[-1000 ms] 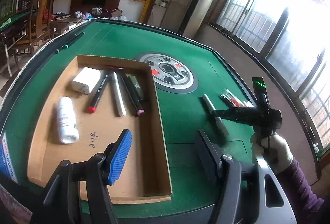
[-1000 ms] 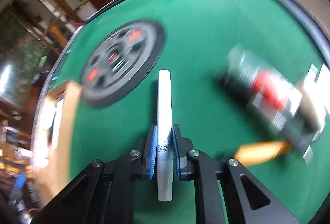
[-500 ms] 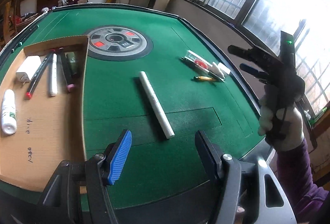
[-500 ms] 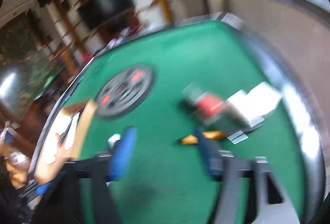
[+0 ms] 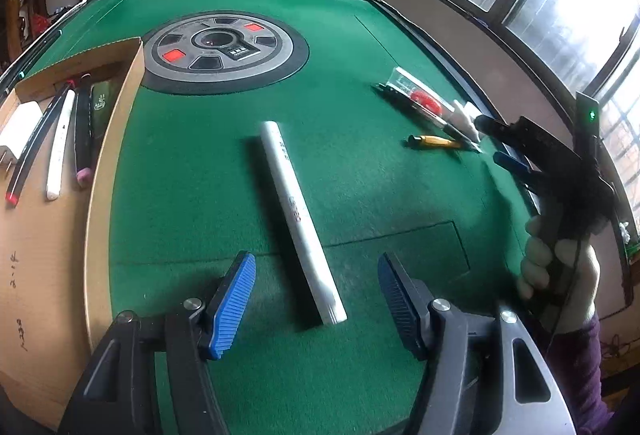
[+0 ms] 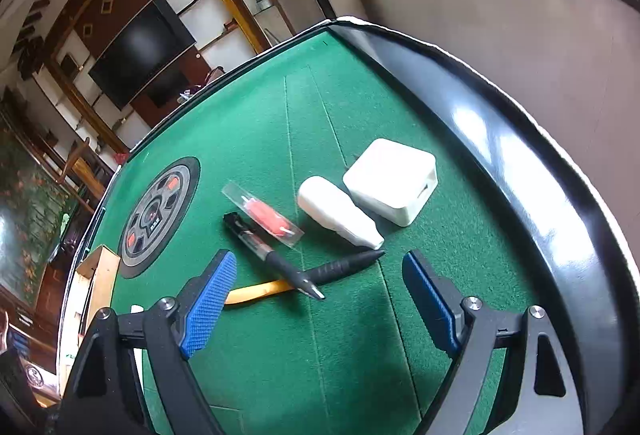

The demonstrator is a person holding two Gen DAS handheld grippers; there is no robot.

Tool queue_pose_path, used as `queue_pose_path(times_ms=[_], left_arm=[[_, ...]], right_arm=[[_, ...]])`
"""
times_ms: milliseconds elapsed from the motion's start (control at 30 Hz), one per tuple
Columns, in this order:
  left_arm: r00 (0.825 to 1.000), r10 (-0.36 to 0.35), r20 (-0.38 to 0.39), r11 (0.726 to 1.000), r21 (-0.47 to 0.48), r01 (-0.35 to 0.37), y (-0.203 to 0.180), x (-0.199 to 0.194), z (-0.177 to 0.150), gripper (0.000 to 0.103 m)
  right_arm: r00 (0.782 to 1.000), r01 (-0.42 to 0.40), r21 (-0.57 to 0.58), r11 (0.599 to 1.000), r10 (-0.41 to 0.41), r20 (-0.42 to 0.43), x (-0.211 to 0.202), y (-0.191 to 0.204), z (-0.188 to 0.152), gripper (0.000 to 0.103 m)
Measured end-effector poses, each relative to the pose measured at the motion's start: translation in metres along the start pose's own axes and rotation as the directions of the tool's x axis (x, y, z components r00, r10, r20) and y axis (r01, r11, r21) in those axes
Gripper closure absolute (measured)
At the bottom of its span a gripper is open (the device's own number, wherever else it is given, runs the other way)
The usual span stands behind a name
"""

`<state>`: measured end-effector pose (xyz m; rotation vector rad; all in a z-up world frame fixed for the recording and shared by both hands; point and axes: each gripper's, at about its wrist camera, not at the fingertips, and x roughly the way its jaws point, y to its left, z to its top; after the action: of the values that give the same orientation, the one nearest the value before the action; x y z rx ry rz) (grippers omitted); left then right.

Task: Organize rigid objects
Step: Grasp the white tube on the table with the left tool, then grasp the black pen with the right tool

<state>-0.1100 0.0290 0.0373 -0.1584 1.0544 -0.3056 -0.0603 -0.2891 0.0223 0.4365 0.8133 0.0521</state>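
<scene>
A long white marker (image 5: 298,219) lies on the green felt, its near end between the open blue pads of my left gripper (image 5: 312,295), untouched. My right gripper (image 6: 320,307) is open and empty above a cluster of items: a black pen (image 6: 276,259), a yellow and black pen (image 6: 304,277), a clear packet with a red part (image 6: 264,213), a white bottle (image 6: 338,211) and a white square charger (image 6: 390,179). The right gripper also shows in the left wrist view (image 5: 500,143). A cardboard tray (image 5: 100,171) at the left holds several pens and a white adapter (image 5: 18,127).
A round grey dial (image 5: 222,51) sits in the table's middle. The table's black raised rim (image 6: 520,163) runs close along the right of the item cluster. Windows and a wall lie beyond the rim.
My right gripper let go of the white marker, opened, and swung right over the item cluster. My left gripper moved from the tray to the marker, which now lies on the felt.
</scene>
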Motion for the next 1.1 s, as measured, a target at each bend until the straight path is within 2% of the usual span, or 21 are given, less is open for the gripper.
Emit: queue_pose_path(times_ms=[67,167,200,233,267,333,467,533,633,733,833,900,967,1100], left_arm=[[0.999,0.037,0.000,0.999,0.006,-0.037,-0.001,0.013,0.008,0.036],[0.995,0.082,0.048,0.995,0.054,-0.085,-0.005,0.023,0.015,0.039],[0.994,0.092,0.056,0.994,0.061,-0.095,-0.005,0.023,0.015,0.067],[0.994,0.098,0.049,0.992,0.069,-0.101,-0.004,0.022,0.015,0.084],[0.997,0.072,0.036,0.995,0.059,-0.074,0.001,0.020,0.014,0.089],[0.999,0.034,0.017,0.999,0.025,-0.034,0.013,0.015,0.009,0.089],[0.999,0.036,0.029,0.999,-0.004,-0.036,0.022,0.008,0.002,0.089],[0.998,0.047,0.039,0.999,0.006,-0.048,0.020,0.007,-0.001,0.088],[0.995,0.079,0.064,0.996,0.027,-0.081,0.012,0.008,-0.002,0.088],[0.991,0.096,0.094,0.993,0.060,-0.101,0.007,0.011,-0.002,0.088],[0.991,0.077,0.106,0.995,0.050,-0.083,0.011,0.010,-0.002,0.089],[0.992,0.060,0.107,0.997,0.037,-0.065,0.015,0.010,-0.001,0.089],[0.992,0.060,0.107,0.997,0.036,-0.065,0.015,0.010,0.000,0.089],[0.993,0.057,0.107,0.998,0.035,-0.061,0.015,0.011,0.001,0.089]], right_arm=[[1.000,0.002,0.000,1.000,-0.002,0.010,-0.002,-0.004,-0.001,0.018],[0.999,0.003,-0.011,1.000,-0.003,0.037,-0.005,-0.001,-0.001,0.018],[0.999,0.006,-0.015,1.000,-0.006,0.042,-0.007,0.000,-0.002,0.018],[0.999,0.007,-0.019,1.000,-0.006,0.045,-0.007,0.001,-0.003,0.018],[0.999,0.004,-0.023,1.000,-0.003,0.043,-0.007,0.002,-0.003,0.018],[0.999,0.001,-0.034,0.999,0.001,0.038,-0.006,0.004,-0.005,0.018],[0.998,-0.009,-0.065,0.998,0.013,0.054,-0.010,0.013,-0.008,0.018],[0.998,-0.048,-0.074,0.996,0.052,0.047,-0.012,0.016,-0.008,0.018],[0.996,-0.090,-0.080,0.993,0.090,0.003,-0.013,0.024,-0.002,0.018],[0.990,-0.133,-0.150,0.980,0.126,-0.057,-0.012,0.044,0.008,0.019],[0.988,-0.128,-0.297,0.946,0.095,-0.125,0.000,0.076,0.018,0.025],[0.980,-0.134,-0.333,0.933,0.075,-0.184,0.017,0.088,0.024,0.044],[0.970,-0.138,-0.353,0.925,0.054,-0.238,0.033,0.095,0.026,0.053],[0.967,-0.063,-0.409,0.910,-0.045,-0.249,0.058,0.103,0.025,0.056]])
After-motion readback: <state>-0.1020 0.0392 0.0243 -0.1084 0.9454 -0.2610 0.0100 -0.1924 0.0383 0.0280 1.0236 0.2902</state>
